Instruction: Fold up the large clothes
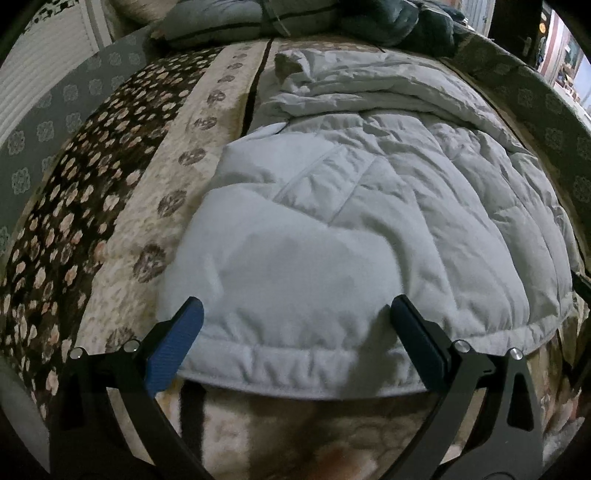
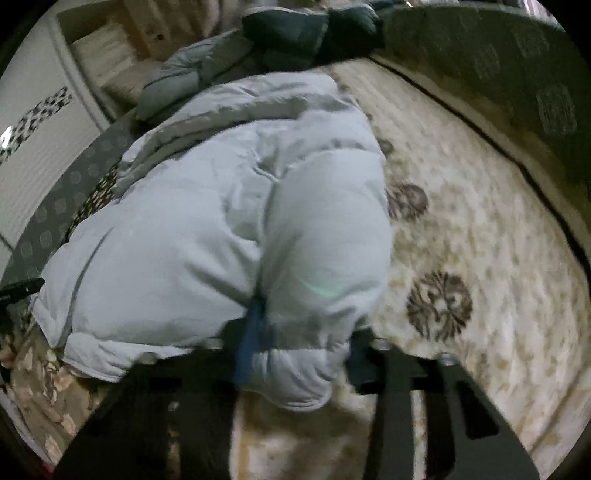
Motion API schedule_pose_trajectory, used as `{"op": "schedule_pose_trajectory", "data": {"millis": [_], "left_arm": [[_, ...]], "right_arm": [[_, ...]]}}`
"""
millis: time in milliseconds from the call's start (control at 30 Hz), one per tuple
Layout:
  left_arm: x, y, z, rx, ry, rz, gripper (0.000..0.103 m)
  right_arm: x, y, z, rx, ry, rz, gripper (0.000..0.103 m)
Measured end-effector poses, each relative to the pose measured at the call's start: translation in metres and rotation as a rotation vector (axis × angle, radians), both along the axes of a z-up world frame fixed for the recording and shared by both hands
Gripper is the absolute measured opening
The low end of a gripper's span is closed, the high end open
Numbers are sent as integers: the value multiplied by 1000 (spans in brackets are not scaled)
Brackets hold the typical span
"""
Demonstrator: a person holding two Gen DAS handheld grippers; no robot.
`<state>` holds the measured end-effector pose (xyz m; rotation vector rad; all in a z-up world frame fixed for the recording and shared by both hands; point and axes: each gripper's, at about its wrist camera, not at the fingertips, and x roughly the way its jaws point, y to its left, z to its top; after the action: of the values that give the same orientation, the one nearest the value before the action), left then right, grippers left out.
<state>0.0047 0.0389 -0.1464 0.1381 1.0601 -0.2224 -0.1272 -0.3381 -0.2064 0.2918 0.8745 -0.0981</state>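
Note:
A white padded jacket (image 1: 369, 206) lies spread on the bed, its elastic hem nearest the left wrist camera. My left gripper (image 1: 297, 302) stands open and wide over that hem, with a blue-padded finger (image 1: 173, 347) at the jacket's left edge and the other finger further right on the hem. In the right wrist view the same jacket (image 2: 207, 229) is bunched up. My right gripper (image 2: 303, 332) is shut on a thick fold of its near corner, and the blue pad (image 2: 253, 332) presses into the cloth. The frame is blurred.
The bed carries a beige bedspread with brown medallions (image 2: 461, 258) and a dark flowered band (image 1: 74, 206). Grey and dark green folded bedding (image 1: 280, 18) is piled at the far end. A grey patterned bed surround (image 1: 546, 122) runs along the sides.

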Motion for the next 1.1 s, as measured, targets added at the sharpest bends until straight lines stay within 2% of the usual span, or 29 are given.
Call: {"op": "schedule_pose_trajectory", "data": {"millis": [133,300,500,733,900,1033,1100], "left_arm": [[-2,4,-1,15,6,-5,100],[-3,17,1,57,-8,-9,100],[11,40,-8,-16,48,45,100],[28,37,-20,-52,88,31,100],[42,48,-30,-139,147,46,100],[48,48,-36,-162,183,48,100],[45,43,-34,-138,168,42,100]], "right_arm": [[2,11,7,-76,-8,23,26],[-1,5,6,-43,-10,18,27],[-2,4,5,-41,-8,15,29],[-2,4,3,-49,-2,9,32],[-2,3,3,-51,3,5,34],[-1,3,2,-53,5,1,35],[-1,3,2,-51,5,1,37]]}}
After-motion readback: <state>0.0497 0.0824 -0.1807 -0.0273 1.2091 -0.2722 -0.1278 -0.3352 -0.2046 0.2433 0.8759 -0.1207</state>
